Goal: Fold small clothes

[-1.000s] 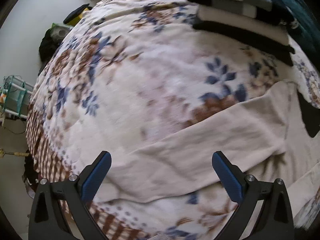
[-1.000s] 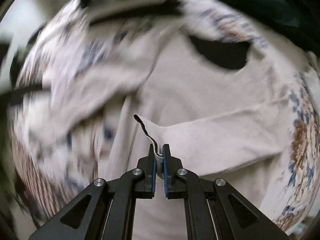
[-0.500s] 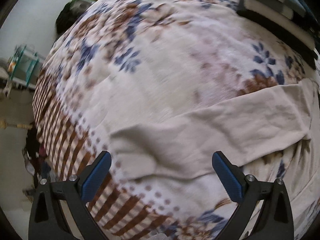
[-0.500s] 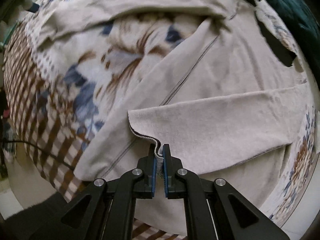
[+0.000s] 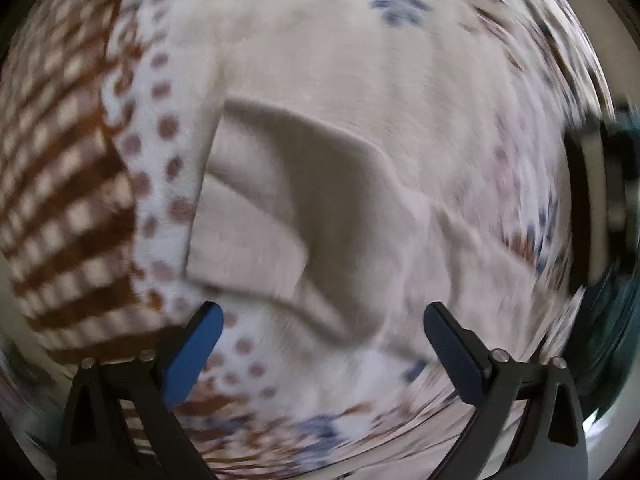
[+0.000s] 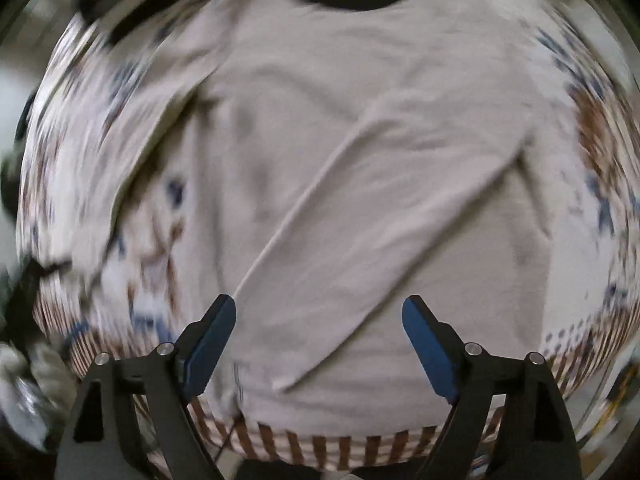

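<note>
One cream shirt lies flat on the flowery blanket, and both grippers hang over it with nothing in them.

The right gripper is wide open above the shirt's bottom edge, near the blanket's striped border at the bottom of the frame. One sleeve is folded across the middle. The left gripper is wide open too, over the other sleeve end, with the dotted strip at middle left.

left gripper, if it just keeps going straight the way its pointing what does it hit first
Most likely the beige sleeve lying on the floral blanket: the open left gripper has its cuff end straight ahead between its fingers. The frame is blurred, so depth is uncertain.
</note>
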Action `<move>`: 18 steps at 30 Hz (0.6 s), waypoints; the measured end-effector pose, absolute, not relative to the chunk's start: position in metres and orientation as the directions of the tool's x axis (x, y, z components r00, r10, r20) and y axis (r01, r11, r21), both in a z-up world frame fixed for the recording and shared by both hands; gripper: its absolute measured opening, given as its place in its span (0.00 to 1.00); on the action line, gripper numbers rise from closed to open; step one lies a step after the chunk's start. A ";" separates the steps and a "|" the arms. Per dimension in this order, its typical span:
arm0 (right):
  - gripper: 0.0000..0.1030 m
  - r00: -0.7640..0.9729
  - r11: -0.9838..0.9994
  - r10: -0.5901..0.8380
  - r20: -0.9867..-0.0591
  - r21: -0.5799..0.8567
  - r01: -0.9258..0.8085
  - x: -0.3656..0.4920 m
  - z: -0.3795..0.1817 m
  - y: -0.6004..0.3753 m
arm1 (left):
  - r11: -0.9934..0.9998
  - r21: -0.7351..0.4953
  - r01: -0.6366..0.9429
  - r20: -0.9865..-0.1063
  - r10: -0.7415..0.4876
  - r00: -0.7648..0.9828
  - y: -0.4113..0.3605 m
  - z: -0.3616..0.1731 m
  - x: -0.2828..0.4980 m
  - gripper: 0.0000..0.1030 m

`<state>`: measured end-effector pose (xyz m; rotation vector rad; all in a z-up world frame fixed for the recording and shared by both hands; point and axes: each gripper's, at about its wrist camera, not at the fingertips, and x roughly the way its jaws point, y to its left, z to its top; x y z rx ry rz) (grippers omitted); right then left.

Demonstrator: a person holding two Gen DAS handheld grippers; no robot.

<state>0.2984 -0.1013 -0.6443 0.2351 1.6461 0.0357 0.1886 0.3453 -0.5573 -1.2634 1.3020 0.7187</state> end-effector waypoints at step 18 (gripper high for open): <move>0.85 -0.067 0.972 0.174 -0.982 0.161 0.170 0.311 -0.613 -0.167 | 0.262 -0.374 -0.890 -0.902 0.120 0.414 0.385 -0.505 0.165 0.01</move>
